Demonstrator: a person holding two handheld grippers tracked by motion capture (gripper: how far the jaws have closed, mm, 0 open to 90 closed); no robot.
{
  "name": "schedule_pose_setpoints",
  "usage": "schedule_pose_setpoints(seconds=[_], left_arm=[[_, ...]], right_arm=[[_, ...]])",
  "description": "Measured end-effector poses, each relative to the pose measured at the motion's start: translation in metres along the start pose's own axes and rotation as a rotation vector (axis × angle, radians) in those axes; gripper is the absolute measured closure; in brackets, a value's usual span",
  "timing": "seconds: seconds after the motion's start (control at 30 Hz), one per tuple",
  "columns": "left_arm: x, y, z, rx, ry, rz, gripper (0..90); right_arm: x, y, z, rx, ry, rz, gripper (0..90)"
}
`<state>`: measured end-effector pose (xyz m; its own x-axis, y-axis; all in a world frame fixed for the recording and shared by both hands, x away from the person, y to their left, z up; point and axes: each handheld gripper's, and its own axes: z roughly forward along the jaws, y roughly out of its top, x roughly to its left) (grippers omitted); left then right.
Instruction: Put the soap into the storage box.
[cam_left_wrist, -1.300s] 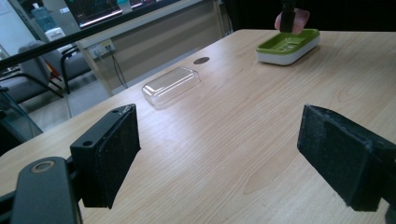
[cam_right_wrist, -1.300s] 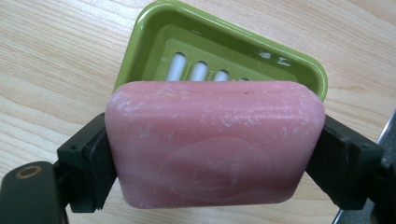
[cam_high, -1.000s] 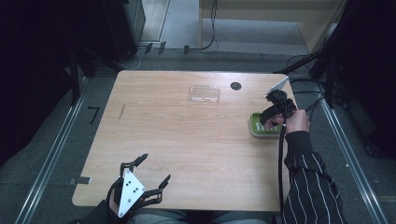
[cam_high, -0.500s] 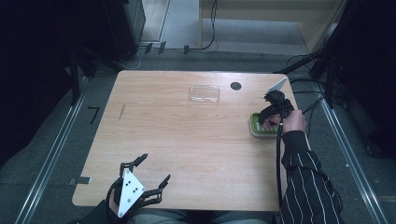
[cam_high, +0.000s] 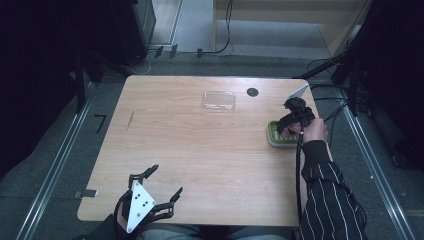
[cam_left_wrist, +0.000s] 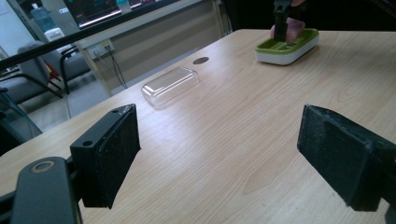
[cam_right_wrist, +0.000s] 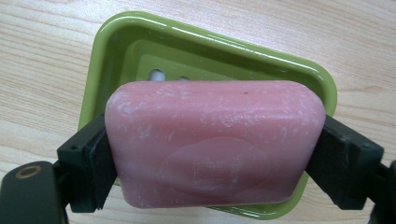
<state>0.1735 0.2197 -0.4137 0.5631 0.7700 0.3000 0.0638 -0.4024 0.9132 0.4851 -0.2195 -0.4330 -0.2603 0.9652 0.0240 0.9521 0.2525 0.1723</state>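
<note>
Clamped between the black, foam-faced pads of the right gripper (cam_right_wrist: 215, 154), a pink bar of soap (cam_right_wrist: 215, 144) is held by its two short ends directly over a green soap dish (cam_right_wrist: 140, 42). The bar is a rounded rectangle, smooth and waxy, dusted with pale dried scuffs and marked by a shallow oval impression on its face. The dish is a glossy plastic tray with rounded corners, a raised rim and drain holes in its floor; a white base is seen under the green in the left gripper view. It sits near the right edge of a pale wood-grain table (cam_high: 200, 150). A clear, rounded plastic lid (cam_high: 219, 100) lies flat toward the far side, well apart from the dish. The left gripper (cam_high: 159, 192) is held at the near edge, its jaws spread wide with nothing between them.
</note>
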Motion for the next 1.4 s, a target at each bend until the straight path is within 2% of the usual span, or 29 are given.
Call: schedule_pose_setpoints(seconds=[0.47, 0.9, 1.4], left_arm=[[0.000, 0.000, 0.000, 0.001, -0.001, 0.001, 13.6], [0.000, 0.000, 0.000, 0.001, -0.002, 0.003, 13.6], [0.000, 0.000, 0.000, 0.000, 0.000, -0.001, 13.6]], right_arm=[[0.001, 0.001, 0.007, 0.004, 0.004, 0.007, 14.1], [-0.001, 0.001, 0.012, 0.001, 0.016, 0.035, 14.1], [0.000, 0.001, 0.017, 0.010, 0.008, 0.047, 14.1]])
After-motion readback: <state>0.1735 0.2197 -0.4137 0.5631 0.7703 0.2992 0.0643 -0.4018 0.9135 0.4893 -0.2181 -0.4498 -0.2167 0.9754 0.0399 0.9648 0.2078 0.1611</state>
